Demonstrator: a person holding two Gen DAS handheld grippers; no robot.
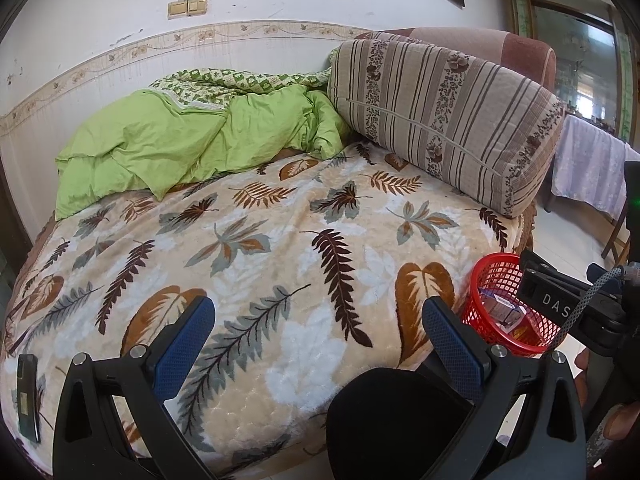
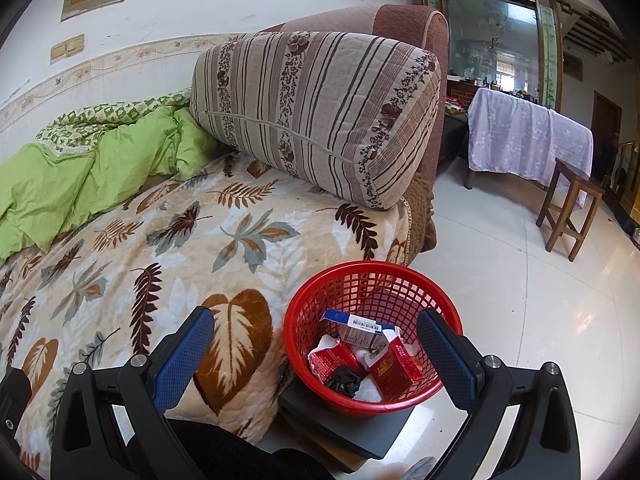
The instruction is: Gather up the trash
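We've got both tools up over the bed and nothing in either one. Our left gripper (image 1: 318,328) hangs wide open above the leaf-print blanket (image 1: 256,248), jaws spread with only fabric between them. Our right gripper (image 2: 316,340) is just as wide and just as empty, poised above the red mesh basket (image 2: 372,280) that sits on a dark flat board (image 2: 352,424) on the tiled floor (image 2: 520,280), right beside the bed's edge.

Look into that basket: a red carton (image 2: 396,364), a crumpled red wrapper (image 2: 330,360), a white-and-blue box (image 2: 362,328), a black wad (image 2: 342,380) and some white tissue. So the trash we can see is already binned. The blanket looks bare of litter from both views; only a dark phone-like slab (image 1: 27,396) lies at the left edge, and we'd judge that no trash at all.

The green quilt (image 1: 180,140) and striped bolster (image 1: 444,120) sit at the back, and what's behind them we cannot tell.

Our read: we're at the release-and-check stage, near the finish. The next move calls for a sweep of the bed for leftovers, or lifting the basket by its rim.
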